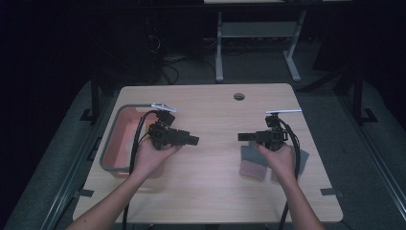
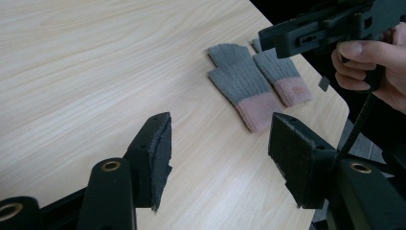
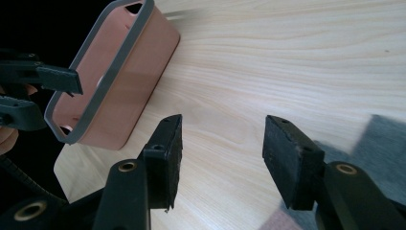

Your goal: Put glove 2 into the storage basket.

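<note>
While both grippers hovered with jaws apart and empty, the left gripper (image 1: 191,140) beside the pink bin (image 1: 115,143) at nine o'clock, the gloves (image 2: 258,84) lay at four o'clock under the right gripper (image 1: 242,137), which would best descend squarely onto one cuff.

Both forearms reach forward. The left gripper (image 1: 194,140) and right gripper (image 1: 242,137) point at each other, level, well apart. Each one's jaws stand apart, holding nothing.
</note>
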Tool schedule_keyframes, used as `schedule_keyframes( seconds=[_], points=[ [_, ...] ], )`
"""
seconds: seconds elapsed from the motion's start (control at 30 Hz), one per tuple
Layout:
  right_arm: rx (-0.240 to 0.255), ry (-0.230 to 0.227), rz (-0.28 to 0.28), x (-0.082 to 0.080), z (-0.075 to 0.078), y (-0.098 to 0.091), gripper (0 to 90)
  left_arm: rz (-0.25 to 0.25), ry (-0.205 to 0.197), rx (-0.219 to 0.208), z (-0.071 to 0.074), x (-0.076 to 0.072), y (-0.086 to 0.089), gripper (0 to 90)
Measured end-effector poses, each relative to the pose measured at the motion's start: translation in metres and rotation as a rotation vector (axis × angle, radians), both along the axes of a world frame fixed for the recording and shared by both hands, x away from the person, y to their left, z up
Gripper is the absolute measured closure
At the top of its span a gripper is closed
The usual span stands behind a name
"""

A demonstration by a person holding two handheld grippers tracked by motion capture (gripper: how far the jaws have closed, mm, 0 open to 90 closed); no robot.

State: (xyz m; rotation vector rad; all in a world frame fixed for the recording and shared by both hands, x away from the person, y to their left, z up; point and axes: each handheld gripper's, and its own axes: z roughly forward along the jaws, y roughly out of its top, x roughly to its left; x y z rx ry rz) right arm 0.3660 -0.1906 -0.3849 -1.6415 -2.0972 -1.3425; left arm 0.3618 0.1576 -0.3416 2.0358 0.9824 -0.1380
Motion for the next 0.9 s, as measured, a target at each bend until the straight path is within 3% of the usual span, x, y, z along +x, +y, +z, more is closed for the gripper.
schedule_keyframes(
  seconds=[0.37, 0.63, 0.9],
  points=[
    [-0.008, 0.000, -0.027, -0.008, 0.002, -0.017, 47.3, -0.042, 0.003, 0.004, -0.008, -0.004, -0.022, 38.3],
    [-0.019, 0.001, -0.048, -0.017, -0.004, -0.034, 47.0, -0.063, 0.003, -0.018, -0.014, -0.009, -0.041, 37.1],
    [-0.066, 0.001, -0.063, -0.024, -0.011, -0.050, 46.4, -0.080, -0.004, -0.028, -0.018, -0.010, -0.057, 36.6]
  ],
)
